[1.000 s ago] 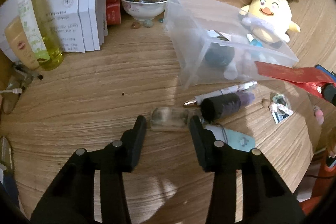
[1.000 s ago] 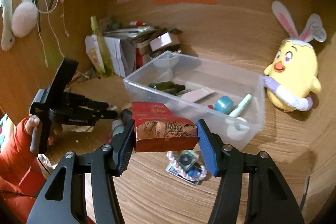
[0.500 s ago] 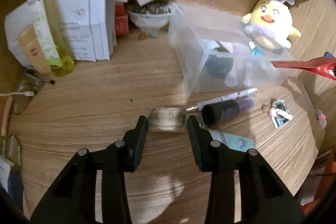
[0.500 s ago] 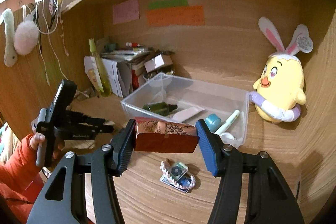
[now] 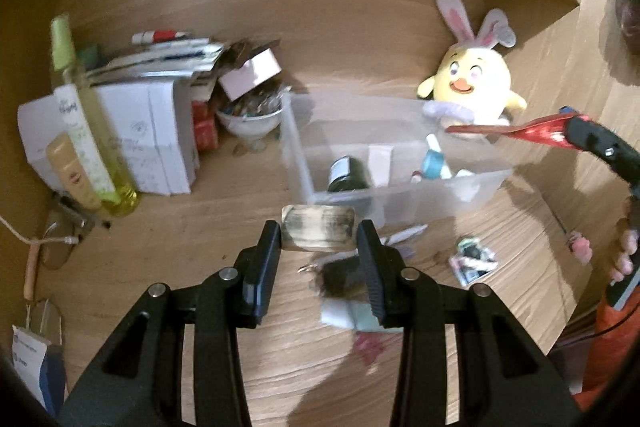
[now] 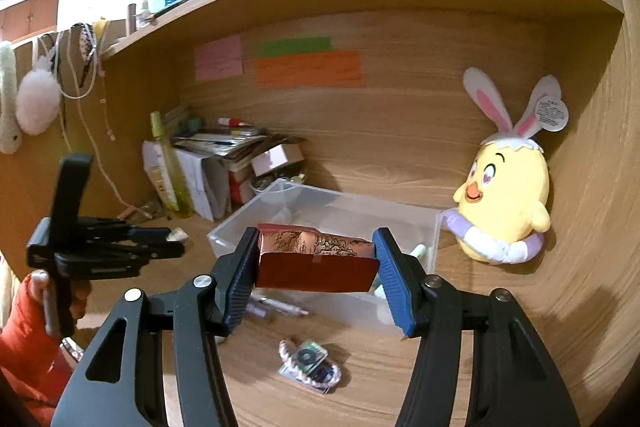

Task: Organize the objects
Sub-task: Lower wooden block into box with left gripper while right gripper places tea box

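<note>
The left gripper [image 5: 318, 239] is seen pinching a small translucent block with a dark smudged core [image 5: 318, 233] between its black fingers [image 5: 266, 259], both pads pressed against the block's ends; the block is held clear of the wooden desk [image 5: 168, 251], just near of the clear plastic bin [image 5: 460, 187]; the right gripper [image 6: 316, 267] is clamped on a red box with a copper landscape print on top [image 6: 316, 259], the blue-padded fingers [image 6: 394, 283] pressed against both short ends; the box is held level in the air, in front of the bin's near wall [image 6: 236, 235]; inside the bin a dark bottle [image 5: 348, 175], a pale flat piece and a teal-capped item [image 5: 434, 161] are noted, details blurred; on the desk near of the bin lie a pen [image 6: 276, 305], a dark cylinder [image 5: 340, 277] and a small card with a braided cord [image 6: 310, 361]; a yellow chick plush with rabbit ears [image 6: 500, 203] stands to the right of the bin, close to it; at far left a tall yellow-green bottle [image 5: 86, 131], white boxes [image 5: 152, 139] and a bowl of small items [image 5: 248, 113] are recorded; pink, green and orange notes [image 6: 308, 67] are stuck on the back panel; an orange sleeve [image 6: 24, 331] is visible behind the left gripper.
</note>
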